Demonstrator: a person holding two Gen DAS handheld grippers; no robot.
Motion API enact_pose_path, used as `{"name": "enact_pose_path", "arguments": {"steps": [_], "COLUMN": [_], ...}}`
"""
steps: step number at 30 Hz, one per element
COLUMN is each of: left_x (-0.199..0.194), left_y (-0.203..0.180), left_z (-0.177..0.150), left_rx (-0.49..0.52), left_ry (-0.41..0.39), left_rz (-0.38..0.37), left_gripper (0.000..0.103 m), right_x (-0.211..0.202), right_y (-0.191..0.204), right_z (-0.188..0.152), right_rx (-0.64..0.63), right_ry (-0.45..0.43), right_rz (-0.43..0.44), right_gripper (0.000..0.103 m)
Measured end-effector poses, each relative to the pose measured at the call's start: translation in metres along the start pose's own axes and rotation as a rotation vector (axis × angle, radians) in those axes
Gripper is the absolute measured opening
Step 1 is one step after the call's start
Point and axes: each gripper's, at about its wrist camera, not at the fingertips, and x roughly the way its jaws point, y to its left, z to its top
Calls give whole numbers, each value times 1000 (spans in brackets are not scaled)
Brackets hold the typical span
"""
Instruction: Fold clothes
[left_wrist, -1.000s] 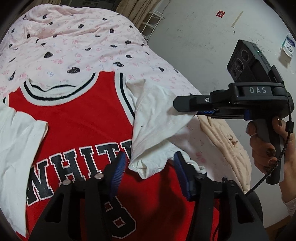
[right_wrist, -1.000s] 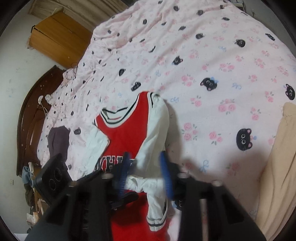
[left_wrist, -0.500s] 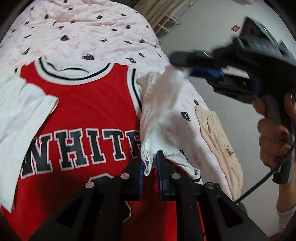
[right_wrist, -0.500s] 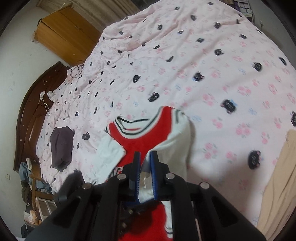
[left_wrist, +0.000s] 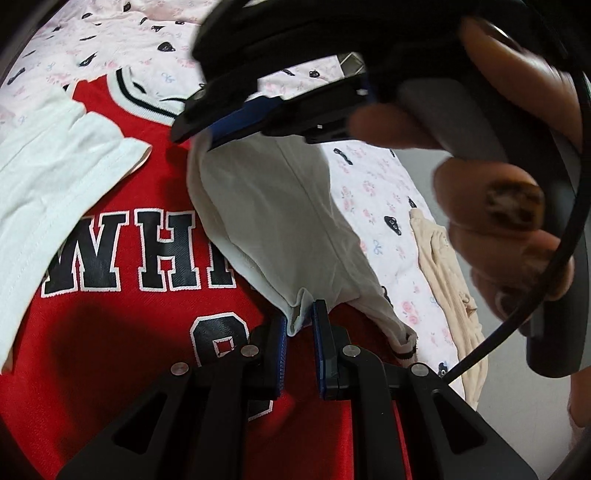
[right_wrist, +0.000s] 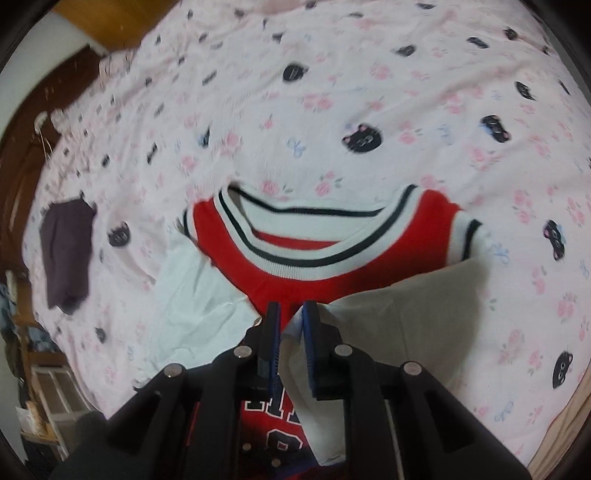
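- Left gripper: black angular arms showing round silver screws, blue ribbed pads lining its fingers.
- Right gripper: looking identical; black cable trailing from its grey handle.
- Hand wearing dark patterned nail polish.

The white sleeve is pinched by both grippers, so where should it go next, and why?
Probably carry it a bit further across the red jersey and lay it flat. Both the left gripper and the right gripper are shut on the sleeve, which hangs lifted over the chest lettering, not yet lying down.
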Motion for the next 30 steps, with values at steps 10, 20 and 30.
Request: {"name": "enact_pose_path", "arguments": {"steps": [10, 20, 30], "left_x": [-1, -59, -155], "left_y": [1, -6, 21], "left_z": [-4, -15, -106], "left_rx": [-5, 6, 90], "left_ry": [-6, -14, -58], "left_rz": [9, -30, 216], "left_gripper": [11, 14, 32], "right_x": [-56, -90, -98], "right_y": [0, -43, -69], "right_z": [17, -45, -186], "right_rx": [-31, -63, -120], "right_ry": [-149, -214, -227], "right_rz": [135, 56, -52], "right_gripper": [28, 28, 28]}}
